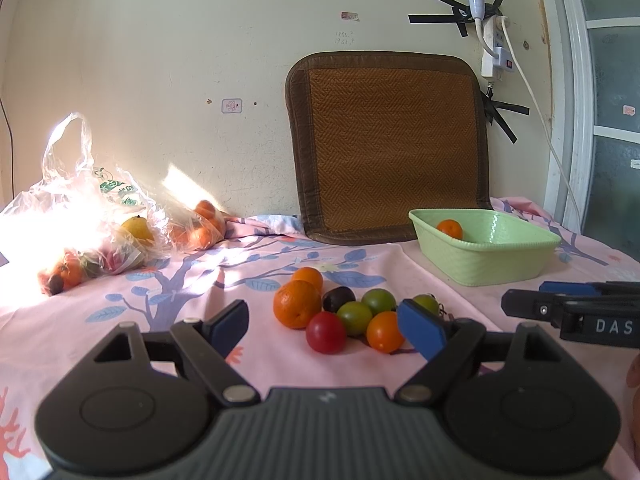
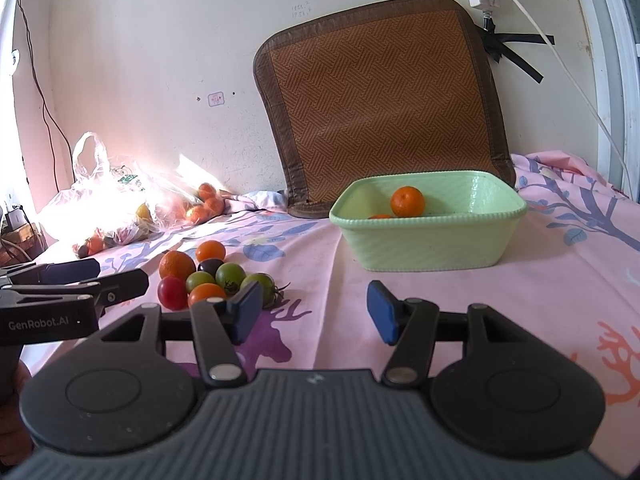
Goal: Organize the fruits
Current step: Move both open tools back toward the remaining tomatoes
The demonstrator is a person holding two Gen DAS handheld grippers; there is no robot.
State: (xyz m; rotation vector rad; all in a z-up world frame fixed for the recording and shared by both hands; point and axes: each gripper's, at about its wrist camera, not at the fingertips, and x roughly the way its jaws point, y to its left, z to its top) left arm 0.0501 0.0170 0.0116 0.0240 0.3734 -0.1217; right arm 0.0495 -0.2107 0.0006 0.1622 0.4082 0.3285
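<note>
A cluster of loose fruit lies on the pink cloth: a big orange (image 1: 297, 304), a red tomato (image 1: 325, 333), green tomatoes (image 1: 354, 317), an orange tomato (image 1: 385, 332) and a dark plum (image 1: 338, 298). The cluster also shows in the right wrist view (image 2: 208, 276). My left gripper (image 1: 326, 326) is open and empty, its blue pads straddling the cluster from just in front. A light green basket (image 2: 428, 248) holds an orange (image 2: 407, 201) and a second one low behind its rim. My right gripper (image 2: 314, 314) is open and empty, in front of the basket.
A clear plastic bag (image 1: 92, 216) with more fruit lies at the back left by the wall. A brown woven mat (image 1: 388, 148) leans on the wall behind the basket. A power strip and cords (image 1: 496, 52) hang at the right.
</note>
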